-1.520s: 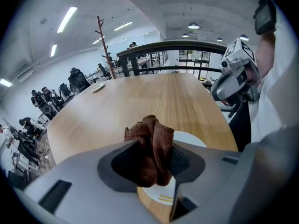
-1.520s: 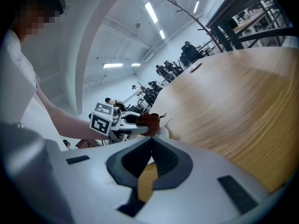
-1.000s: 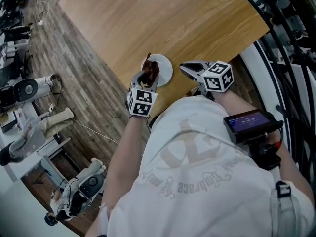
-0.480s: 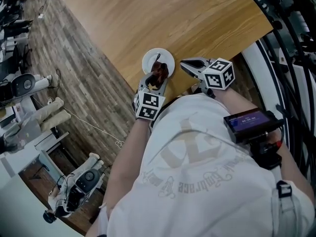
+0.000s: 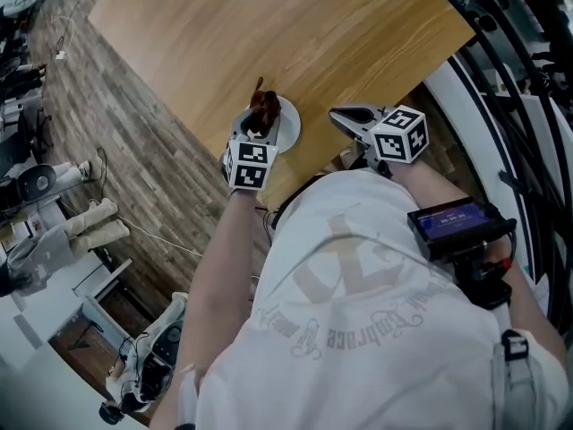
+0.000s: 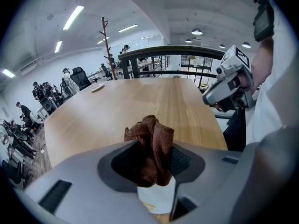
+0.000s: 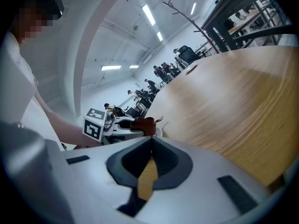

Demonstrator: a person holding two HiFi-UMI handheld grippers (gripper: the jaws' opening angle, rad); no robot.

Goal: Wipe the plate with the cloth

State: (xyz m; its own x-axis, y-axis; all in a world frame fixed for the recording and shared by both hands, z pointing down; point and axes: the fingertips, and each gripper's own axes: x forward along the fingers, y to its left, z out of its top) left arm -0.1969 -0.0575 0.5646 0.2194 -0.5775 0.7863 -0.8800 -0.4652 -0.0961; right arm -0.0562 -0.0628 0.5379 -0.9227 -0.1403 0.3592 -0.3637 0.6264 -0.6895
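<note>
- Now, at the left, we have the left gripper [image 5: 258,128] clamped on the crumpled reddish-brown cloth [image 6: 152,146]. Its jaws are closed round the middle of the wad, and a tuft stands up beyond the tips.
- Under those jaws lies the small round white plate [image 5: 289,122], on the light wooden table [image 5: 269,34] and near the edge closest to us. The gripper covers the plate's left part. We cannot tell whether the cloth is actually touching the plate.
- We judge that the wiping itself is the step in hand. To do it well, we should tip the gripper so that cloth, not hard jaw tips, meets the plate. We should then sweep in slow arcs across the bare right part as well as the covered left. Only a little cloth hangs below the jaws, so light, even pressure will serve better than a hard push.
- At the right, the right gripper [image 5: 345,117] hovers just beside the plate and apart from it, with its jaws together and nothing between them.
- As we see it, the plate is small, unbraced and close to the table's edge, so a firm stroke towards us could slide it off. We would aim the strokes away from that edge, or bring the idle gripper up against the rim to steady it.
</note>
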